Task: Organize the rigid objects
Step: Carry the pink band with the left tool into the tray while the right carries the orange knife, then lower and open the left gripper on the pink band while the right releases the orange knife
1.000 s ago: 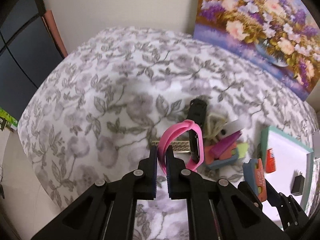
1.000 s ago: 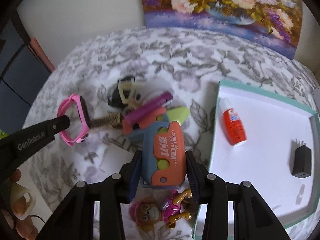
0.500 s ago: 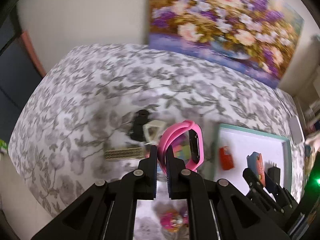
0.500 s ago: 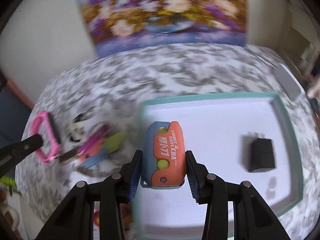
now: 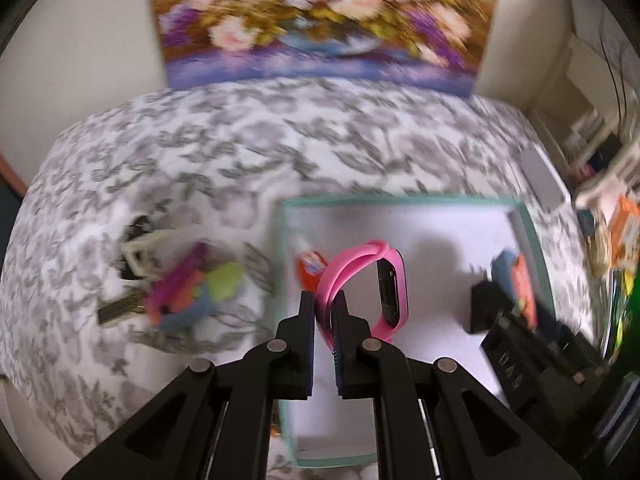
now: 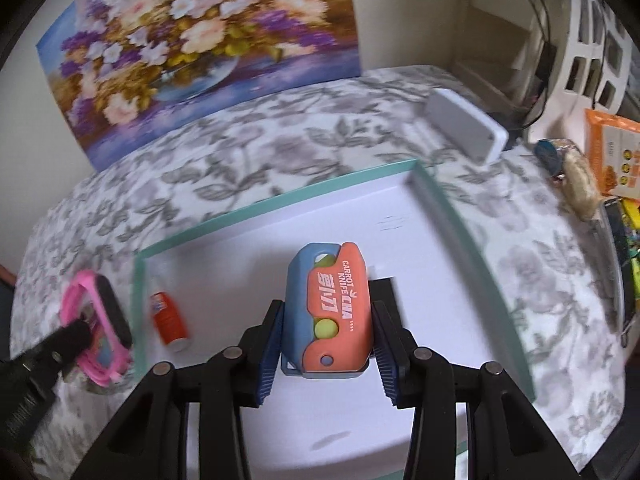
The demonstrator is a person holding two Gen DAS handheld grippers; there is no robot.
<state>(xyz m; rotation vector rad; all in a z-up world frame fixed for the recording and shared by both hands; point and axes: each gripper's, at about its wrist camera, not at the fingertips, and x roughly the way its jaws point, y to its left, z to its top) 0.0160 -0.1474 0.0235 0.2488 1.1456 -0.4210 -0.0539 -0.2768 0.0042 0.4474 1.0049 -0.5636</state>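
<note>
Tray now underneath | wristband, toy knife carried over

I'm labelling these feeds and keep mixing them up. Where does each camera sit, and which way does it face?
Left wrist: rides the left tool, looking steeply down at the teal-rimmed white tray; its black fingers pinch a pink silicone watch band.
Right wrist: rides the right tool, looking down into the tray; its fingers clamp an orange-and-blue carrot knife toy.
Shared: tray, band, toy, small red bottle, flower painting.
</note>
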